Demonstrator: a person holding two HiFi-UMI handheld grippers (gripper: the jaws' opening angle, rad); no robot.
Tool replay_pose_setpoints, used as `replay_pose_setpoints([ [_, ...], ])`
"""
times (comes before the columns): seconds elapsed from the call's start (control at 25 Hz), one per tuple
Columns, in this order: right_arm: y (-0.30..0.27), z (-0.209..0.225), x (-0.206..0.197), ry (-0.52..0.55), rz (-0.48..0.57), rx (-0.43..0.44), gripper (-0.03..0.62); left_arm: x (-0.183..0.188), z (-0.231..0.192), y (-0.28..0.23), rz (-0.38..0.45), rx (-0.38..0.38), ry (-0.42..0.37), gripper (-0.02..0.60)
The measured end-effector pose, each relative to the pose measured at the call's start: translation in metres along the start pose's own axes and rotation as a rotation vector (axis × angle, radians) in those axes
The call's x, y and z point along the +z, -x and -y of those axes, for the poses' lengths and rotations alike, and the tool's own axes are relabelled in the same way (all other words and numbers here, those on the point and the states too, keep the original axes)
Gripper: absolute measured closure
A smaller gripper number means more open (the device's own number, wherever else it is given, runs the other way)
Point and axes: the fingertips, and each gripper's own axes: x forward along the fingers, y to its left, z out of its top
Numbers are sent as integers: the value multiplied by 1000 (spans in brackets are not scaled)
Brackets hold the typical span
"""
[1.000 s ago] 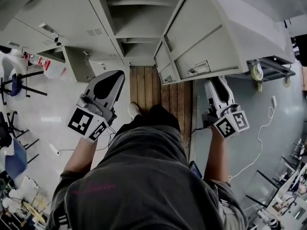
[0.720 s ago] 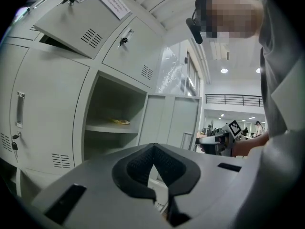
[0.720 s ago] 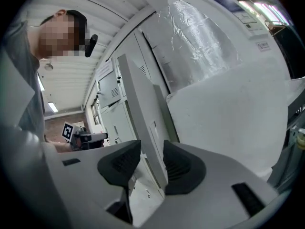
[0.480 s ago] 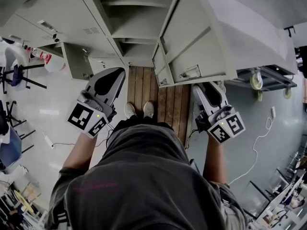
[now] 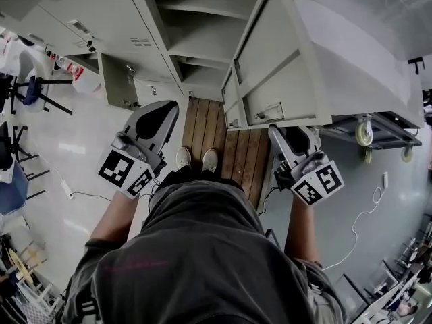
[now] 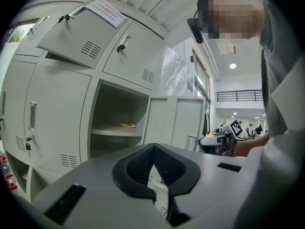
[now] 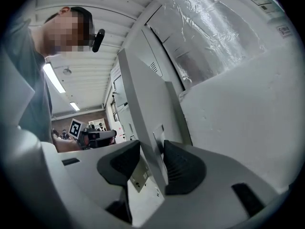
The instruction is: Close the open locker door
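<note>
Head view: locker door stands open at the locker's right side, with my right gripper at its lower edge.
Left gripper view: my left gripper has its jaws together, empty.
Right gripper view: jaws just opened wide, door edge between them.

Head camera: sits on the person's head, faces forward and steeply down over the dark grey shirt; takes in the bank of pale grey metal lockers, the swung-out pale grey metal locker door and both tools from above, all near.

Left gripper camera: rides behind the closed jaws, faces about level at the lockers from a short way off; sees the open shelved compartment and the door beside it.

Right gripper camera: hard up against the door; the door's free edge runs between its jaws, which have just been opening.

Shared: the door shows in all three views; each gripper view catches the other's black-and-white marker cube.
</note>
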Motion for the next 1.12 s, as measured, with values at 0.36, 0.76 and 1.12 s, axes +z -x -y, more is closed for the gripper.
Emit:
replay_pose_setpoints([
  [0.36,-8,-21,-3,7,-6,26,444,-4,-1,14,3,3,10,566],
  [0.76,-38,-55,-9,13,-6,41,441,-5,-21,45,8,14,16,566],
  [1.12,-72,-83,-13,16,9,17,442,-4,-45,71,15,26,27,566],
])
